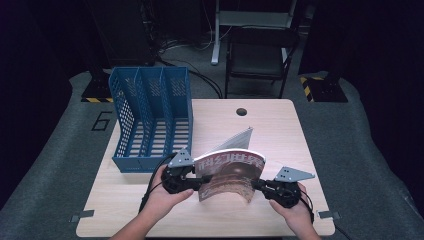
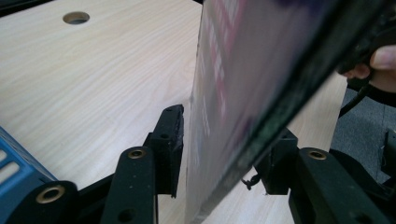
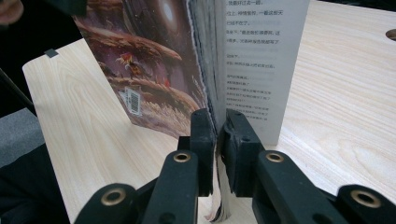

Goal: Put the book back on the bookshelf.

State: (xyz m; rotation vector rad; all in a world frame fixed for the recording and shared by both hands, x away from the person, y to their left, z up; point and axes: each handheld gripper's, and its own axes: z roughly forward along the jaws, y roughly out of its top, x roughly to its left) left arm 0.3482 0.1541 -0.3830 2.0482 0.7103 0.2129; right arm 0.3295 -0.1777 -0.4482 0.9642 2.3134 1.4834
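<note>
A magazine [image 1: 230, 175] with a reddish-brown cover stands bowed above the table's near part, one pale page [image 1: 240, 139] fanned out behind it. At its left edge is my left gripper [image 1: 198, 182]. In the left gripper view the magazine [image 2: 243, 93] passes between the jaws of that gripper [image 2: 229, 126], and a gap shows beside the left jaw, so it is open. My right gripper [image 1: 257, 186] is at the right edge. In the right gripper view it [image 3: 218, 116] is shut on the edge of the magazine [image 3: 154, 70], cover left, text page right.
A blue three-slot file rack [image 1: 150, 115] stands at the table's back left, its corner [image 2: 14, 163] close beside the left gripper. The wooden table [image 1: 280, 130] has a cable hole [image 1: 241, 111] near its far edge. A black chair [image 1: 260, 55] stands beyond the table.
</note>
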